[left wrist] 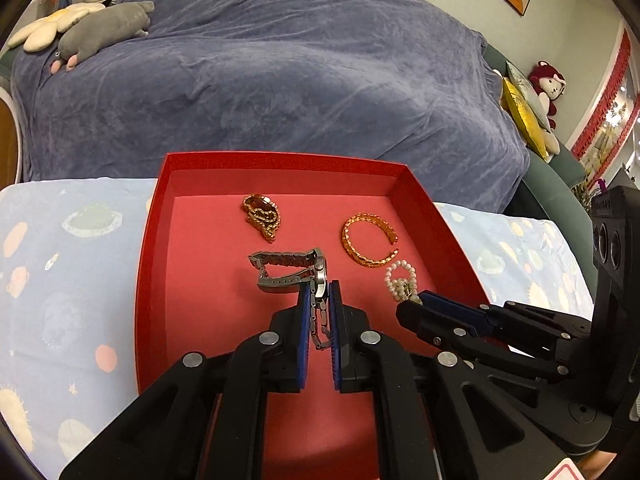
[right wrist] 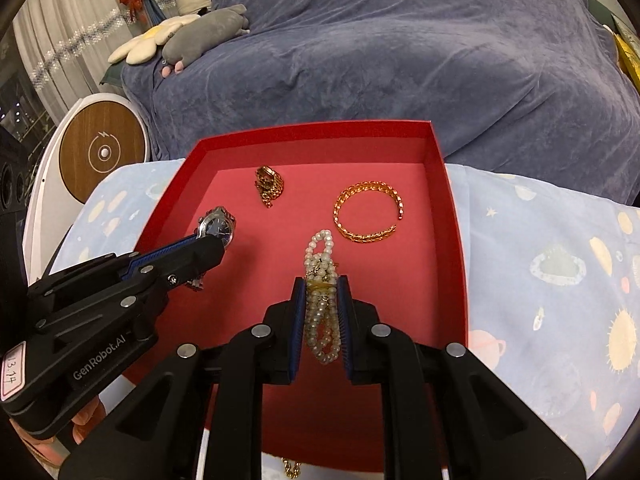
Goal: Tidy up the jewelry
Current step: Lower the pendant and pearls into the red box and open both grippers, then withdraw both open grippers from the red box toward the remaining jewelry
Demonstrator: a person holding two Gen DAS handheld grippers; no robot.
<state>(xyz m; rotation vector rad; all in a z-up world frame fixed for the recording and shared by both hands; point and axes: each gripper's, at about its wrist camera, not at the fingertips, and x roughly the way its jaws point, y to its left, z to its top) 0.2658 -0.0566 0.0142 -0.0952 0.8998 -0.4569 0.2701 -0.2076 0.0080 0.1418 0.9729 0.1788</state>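
A red tray (left wrist: 152, 240) (right wrist: 456, 216) lies on a space-print cloth. In it lie a gold chain (left wrist: 262, 214) (right wrist: 270, 186) and a gold cuff bracelet (left wrist: 366, 242) (right wrist: 368, 212). My left gripper (left wrist: 319, 294) (right wrist: 218, 246) is shut on a silver watch (left wrist: 288, 270) (right wrist: 218, 226) over the tray's middle. My right gripper (right wrist: 322, 286) (left wrist: 418, 300) is shut on a bunch of pearl strands (right wrist: 320, 276) (left wrist: 400, 280) just right of the watch, over the tray.
A bed with a purple-blue blanket (left wrist: 280, 80) stands behind the tray, with plush toys (left wrist: 100, 28) at its far left. A round wooden-faced device (right wrist: 102, 154) stands left of the table. Another gold chain (right wrist: 292, 468) lies at the tray's near edge.
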